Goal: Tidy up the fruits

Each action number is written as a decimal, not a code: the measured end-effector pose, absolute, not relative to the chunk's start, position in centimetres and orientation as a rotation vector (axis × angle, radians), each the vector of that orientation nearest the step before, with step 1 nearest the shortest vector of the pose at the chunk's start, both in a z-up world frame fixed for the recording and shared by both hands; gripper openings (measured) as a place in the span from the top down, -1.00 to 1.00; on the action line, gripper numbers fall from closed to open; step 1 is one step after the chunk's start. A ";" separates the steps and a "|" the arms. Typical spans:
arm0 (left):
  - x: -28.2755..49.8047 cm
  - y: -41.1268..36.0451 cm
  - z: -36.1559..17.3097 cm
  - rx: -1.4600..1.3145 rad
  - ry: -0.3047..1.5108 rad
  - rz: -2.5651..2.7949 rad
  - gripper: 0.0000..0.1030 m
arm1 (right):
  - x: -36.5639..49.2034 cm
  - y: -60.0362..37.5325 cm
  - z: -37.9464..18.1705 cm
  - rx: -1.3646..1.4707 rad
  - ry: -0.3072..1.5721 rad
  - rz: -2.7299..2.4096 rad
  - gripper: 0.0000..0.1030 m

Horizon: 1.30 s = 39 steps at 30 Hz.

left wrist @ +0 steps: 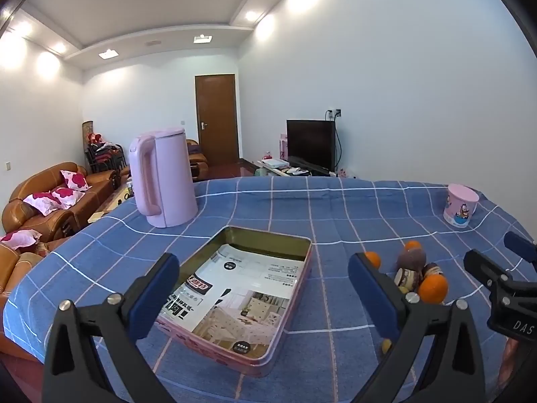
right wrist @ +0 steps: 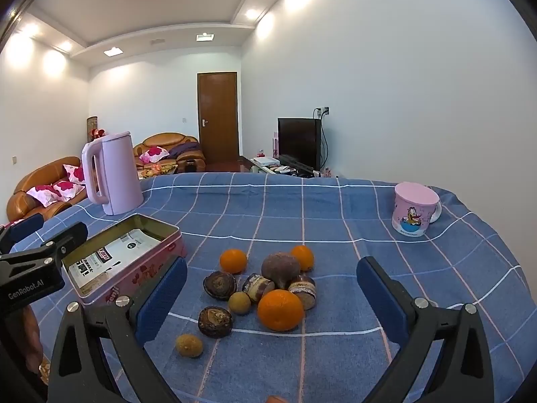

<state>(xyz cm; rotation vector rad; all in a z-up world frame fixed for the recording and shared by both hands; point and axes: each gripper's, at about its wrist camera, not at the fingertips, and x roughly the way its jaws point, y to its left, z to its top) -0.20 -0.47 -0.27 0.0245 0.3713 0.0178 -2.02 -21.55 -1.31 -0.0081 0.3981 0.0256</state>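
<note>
A pile of fruit lies on the blue checked tablecloth: a large orange (right wrist: 280, 309), two smaller oranges (right wrist: 233, 260) behind it, several dark brown fruits (right wrist: 214, 321) and two small yellowish ones (right wrist: 189, 345). My right gripper (right wrist: 272, 288) hovers open over the pile, with nothing between its fingers. A pink rectangular tin (left wrist: 303, 270) lined with a printed leaflet sits left of the fruit. My left gripper (left wrist: 265, 282) is open above the tin's near end, holding nothing. In the left wrist view the fruit pile (left wrist: 433, 287) shows at the right, partly hidden by a finger.
A tall pink kettle (left wrist: 161, 178) stands at the back left of the table. A pink cartoon mug (right wrist: 414, 208) sits at the back right, near the table's edge. Sofas, a door and a television lie beyond the table.
</note>
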 end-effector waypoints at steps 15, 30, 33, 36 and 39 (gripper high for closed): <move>-0.2 -0.3 -0.5 0.022 0.375 0.015 -1.00 | -1.9 -21.5 -1.6 -0.005 0.411 0.028 -0.98; 0.2 -1.0 -1.3 0.032 0.400 0.011 -1.00 | -1.6 -21.7 -2.0 -0.004 0.427 0.022 -0.98; 0.4 -1.2 -1.5 0.034 0.409 0.009 -1.00 | -1.4 -21.8 -2.2 -0.002 0.436 0.020 -0.98; 0.5 -1.5 -1.8 0.039 0.416 0.005 -1.00 | -1.2 -22.0 -2.4 0.000 0.447 0.013 -0.98; 0.8 -1.8 -2.2 0.042 0.426 0.001 -1.00 | -0.9 -22.3 -2.7 0.005 0.458 0.007 -0.98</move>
